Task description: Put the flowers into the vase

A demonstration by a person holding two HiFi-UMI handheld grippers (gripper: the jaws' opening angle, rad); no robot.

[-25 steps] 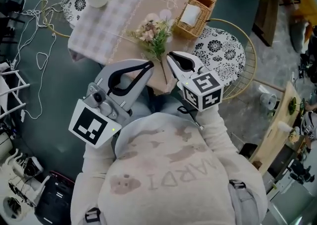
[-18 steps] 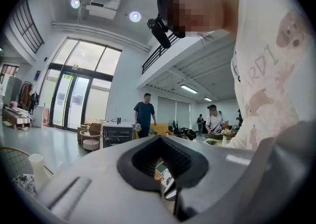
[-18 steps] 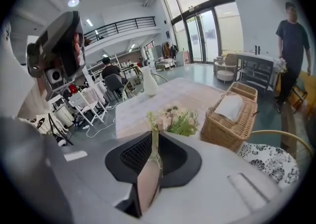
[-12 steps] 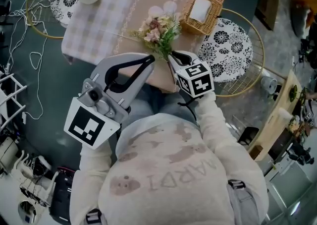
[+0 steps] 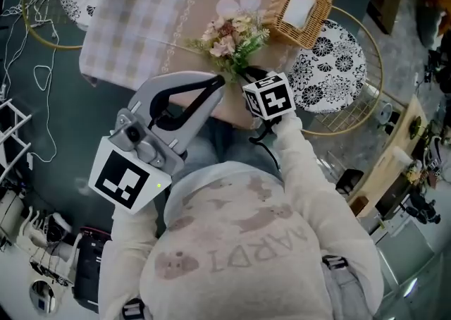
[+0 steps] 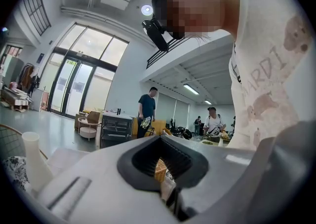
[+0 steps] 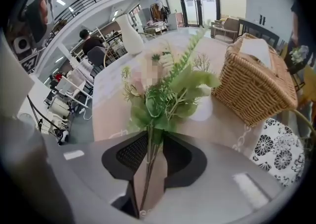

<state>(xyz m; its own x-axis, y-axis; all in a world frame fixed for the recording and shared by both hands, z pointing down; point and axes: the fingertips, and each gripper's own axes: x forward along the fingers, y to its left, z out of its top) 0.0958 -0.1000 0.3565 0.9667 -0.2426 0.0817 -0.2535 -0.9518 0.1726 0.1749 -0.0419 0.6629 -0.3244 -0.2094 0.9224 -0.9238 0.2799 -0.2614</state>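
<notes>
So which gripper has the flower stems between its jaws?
The right gripper: stems of the flowers run between its parted jaws. The left gripper holds nothing.

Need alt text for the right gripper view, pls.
The right claw, jaws apart, straddles the stems of the flowers, a leafy bunch on a tan-clothed table. A wicker basket sits to the right, and a white vase stands farther back on the left.
</notes>
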